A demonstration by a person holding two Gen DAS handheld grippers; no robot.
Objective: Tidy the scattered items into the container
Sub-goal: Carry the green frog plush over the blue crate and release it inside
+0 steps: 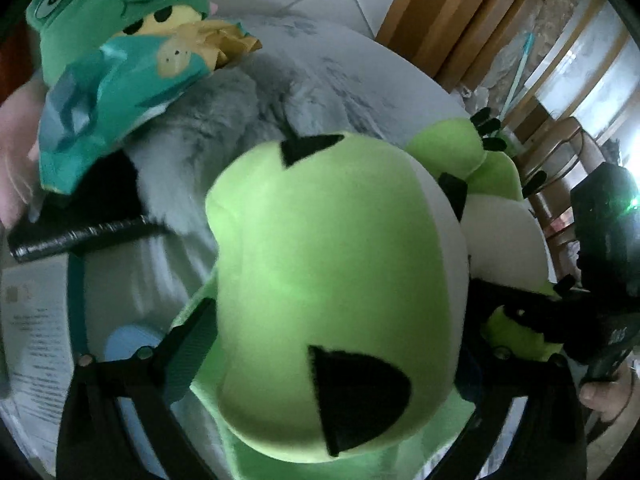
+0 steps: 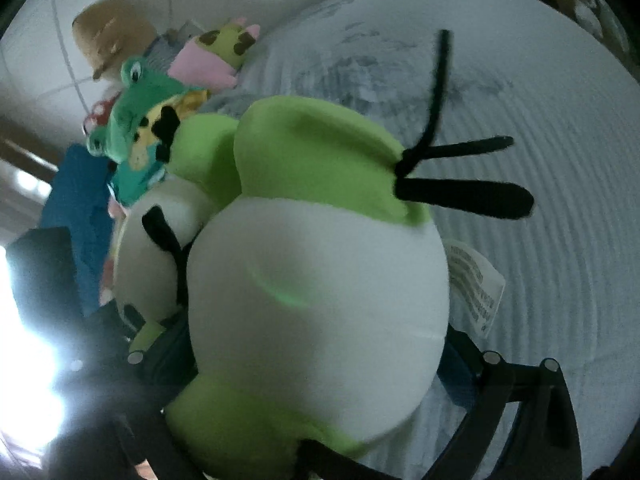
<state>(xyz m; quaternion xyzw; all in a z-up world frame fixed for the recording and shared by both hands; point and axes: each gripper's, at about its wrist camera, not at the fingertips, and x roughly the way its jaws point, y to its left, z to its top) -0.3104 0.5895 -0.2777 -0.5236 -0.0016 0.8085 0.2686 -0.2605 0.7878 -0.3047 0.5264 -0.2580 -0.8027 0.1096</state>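
A big lime-green plush toy (image 1: 320, 280) with black triangle eyes and a white belly (image 2: 320, 280) lies on a white quilted surface (image 2: 540, 140). In the left wrist view its head fills my left gripper (image 1: 340, 304), and both pads press its sides. In the right wrist view the white body sits between the fingers of my right gripper (image 2: 308, 336). The right-hand finger (image 2: 480, 356) lies beside the body and the other finger is lost in dark blur. I see no clear squeeze there. Black strips (image 2: 464, 196) and a sewn label (image 2: 476, 284) stick out of the toy.
A dark green frog plush (image 1: 112, 4), a teal packet (image 1: 100, 112) and a grey furry cushion (image 1: 208, 128) lie behind. A pink plush (image 2: 208, 64), a brown plush (image 2: 112, 32) and a blue fabric thing (image 2: 76, 208) are at the left. A black book (image 1: 80, 236) and printed paper (image 1: 32, 320) lie near a hand (image 1: 16, 140).
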